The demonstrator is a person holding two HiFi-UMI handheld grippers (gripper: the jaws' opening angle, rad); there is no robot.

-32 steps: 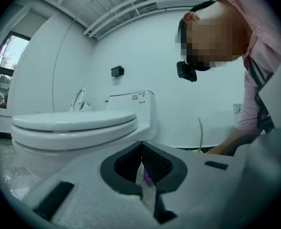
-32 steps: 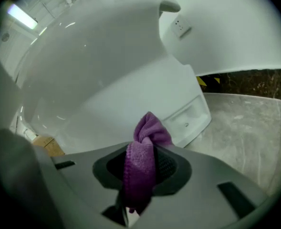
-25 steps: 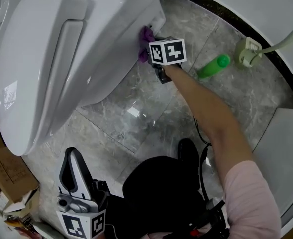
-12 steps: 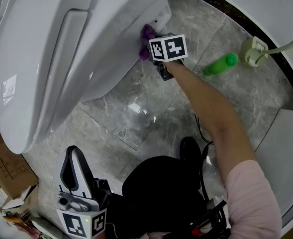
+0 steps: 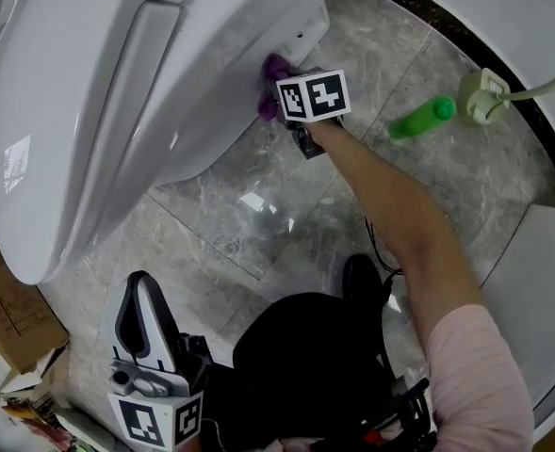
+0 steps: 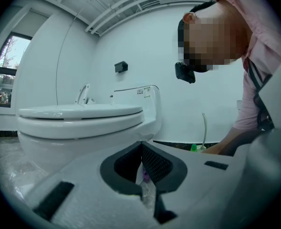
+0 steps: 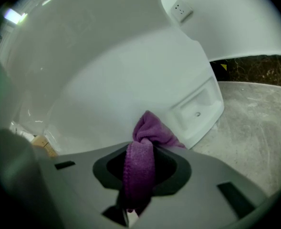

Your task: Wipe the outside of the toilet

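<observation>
Right gripper (image 7: 139, 175) clamps purple cloth (image 7: 152, 130) (touching toilet (image 7: 107, 80))

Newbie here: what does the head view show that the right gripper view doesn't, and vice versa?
Only the head view shows the green bottle lying on the floor, the person's arm and the left tool low down. Only the right gripper view shows how the right tool clamps the purple cloth between its jaws. Both show that cloth against the white toilet, and the grey floor.
</observation>
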